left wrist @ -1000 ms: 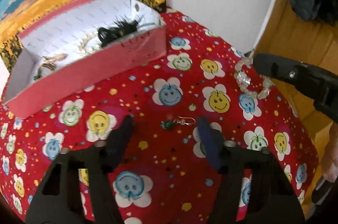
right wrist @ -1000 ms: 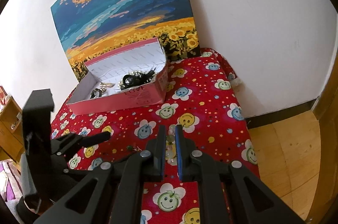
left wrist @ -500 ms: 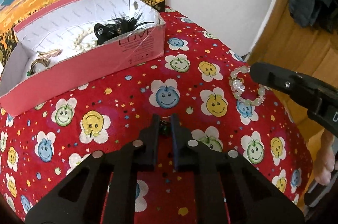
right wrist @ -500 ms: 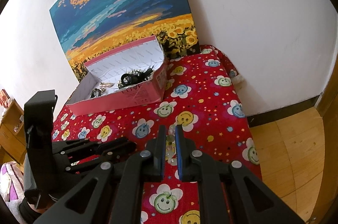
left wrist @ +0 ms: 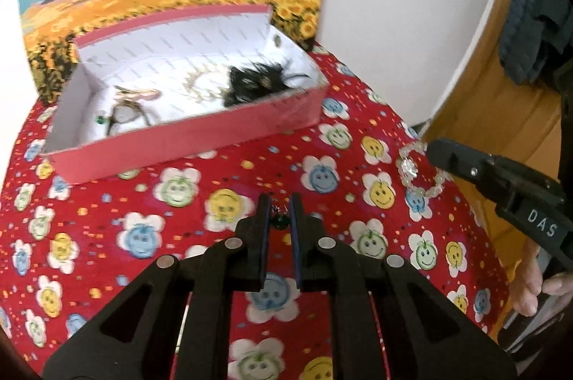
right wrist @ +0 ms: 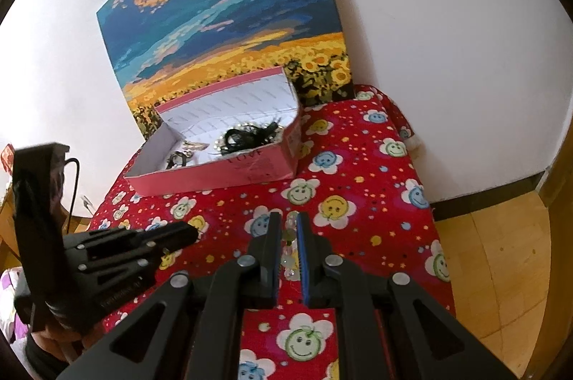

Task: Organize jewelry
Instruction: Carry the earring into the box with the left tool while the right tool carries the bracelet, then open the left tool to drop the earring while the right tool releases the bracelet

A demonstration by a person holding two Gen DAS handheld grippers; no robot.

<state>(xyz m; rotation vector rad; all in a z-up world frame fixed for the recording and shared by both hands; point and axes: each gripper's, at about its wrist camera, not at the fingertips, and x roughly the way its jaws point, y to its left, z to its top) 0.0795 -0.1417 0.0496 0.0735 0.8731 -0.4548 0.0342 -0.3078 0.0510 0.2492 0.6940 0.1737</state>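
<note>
Red cloth (left wrist: 118,201) printed with smiley-faced flowers covers the whole surface under my fingers, and it drops away at the far right edge to a yellow wooden floor (right wrist: 501,254). My left gripper (left wrist: 278,219) is pinched narrow on a small green earring (left wrist: 279,221), which sits between the fingertips. My right gripper (right wrist: 289,235) is likewise drawn close around a clear beaded bracelet (right wrist: 290,258); in the left wrist view that bracelet (left wrist: 412,170) hangs in a loop from the right fingers, off to the right of my left fingertips. Ahead of both grippers, slightly left, stands an open pink box (left wrist: 186,143) with a white lining, holding a black tuft (left wrist: 256,82), a pale beaded strand (left wrist: 195,82) and some metal pieces I cannot identify. Behind the box a painting (right wrist: 229,22) of a blue sky over yellow sunflowers leans on a white wall (right wrist: 447,39).
</note>
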